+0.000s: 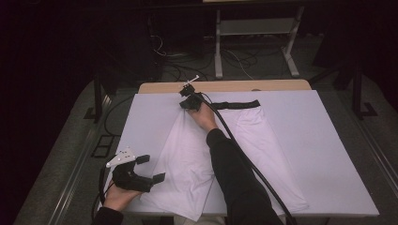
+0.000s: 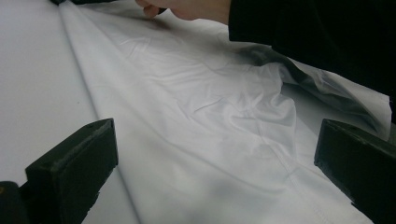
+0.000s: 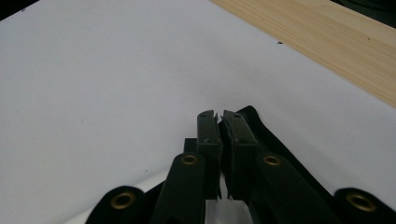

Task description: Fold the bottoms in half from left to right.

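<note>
— Where are the white shorts (image 1: 220, 150)?
— Flat on the desk (image 1: 328, 140). The right claw (image 3: 220, 122) pinches their black waistband (image 1: 239, 104) at the far end.
— And the left claw (image 1: 152, 168)?
— Wide open, holding nothing, by the near left hem.

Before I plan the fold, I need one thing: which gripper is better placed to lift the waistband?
The right gripper. Its jaws are already shut on the black waistband at the garment's far end. The left gripper hangs open near the hem, far from it.
</note>
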